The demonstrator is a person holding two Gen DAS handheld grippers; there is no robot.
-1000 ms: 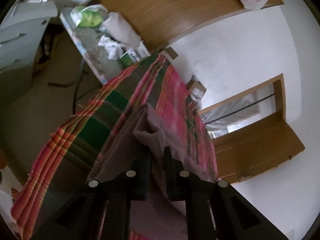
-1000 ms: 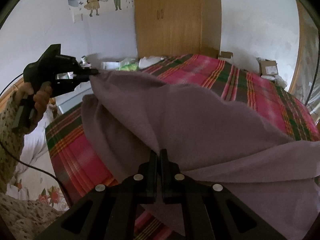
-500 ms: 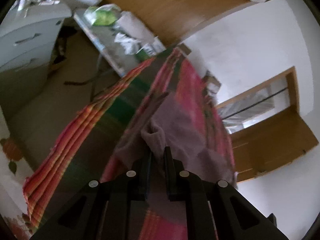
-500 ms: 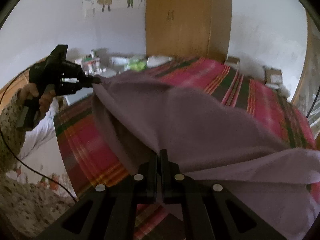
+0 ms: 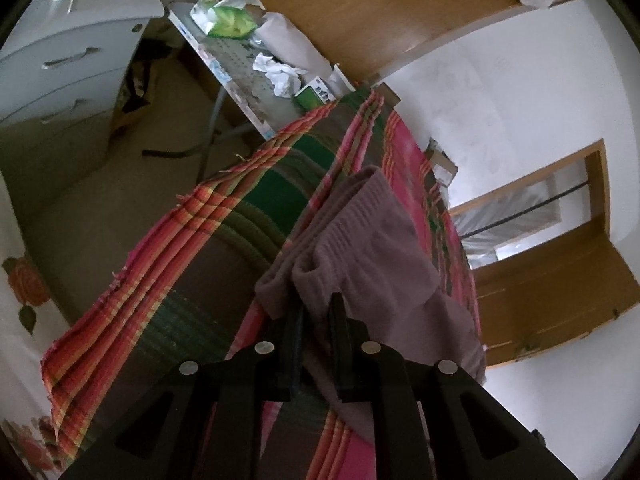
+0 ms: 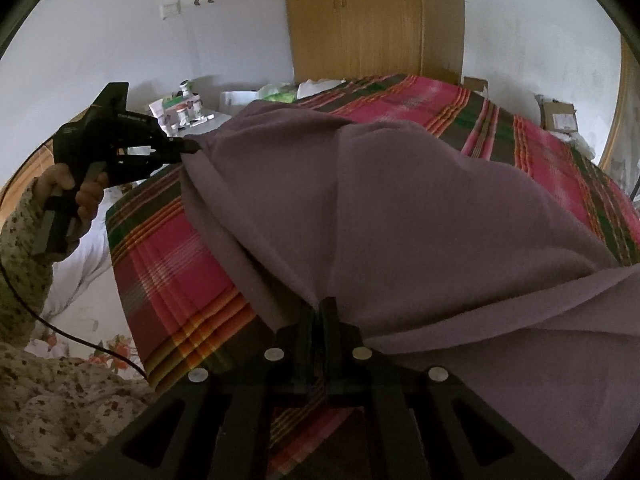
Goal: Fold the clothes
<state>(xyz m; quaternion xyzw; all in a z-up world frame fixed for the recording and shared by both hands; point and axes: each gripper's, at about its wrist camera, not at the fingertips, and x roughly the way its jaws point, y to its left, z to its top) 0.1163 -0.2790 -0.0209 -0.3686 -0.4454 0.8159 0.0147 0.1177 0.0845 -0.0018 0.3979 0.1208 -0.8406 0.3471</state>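
One mauve garment (image 6: 400, 208), both tools clamped on it: left tool (image 5: 316, 312), right tool (image 6: 320, 316). One bed, plaid cover (image 6: 168, 264). One wooden wardrobe (image 6: 360, 20). Two cardboard boxes (image 6: 558, 114) by far wall. One drawer unit (image 5: 60, 80), two handles showing. One cluttered counter (image 5: 240, 76).

The left tongs (image 5: 317, 312) are clamped on cloth, gripped by a hand (image 6: 76, 192). The right tongs (image 6: 319, 316) are pinched shut on cloth too.
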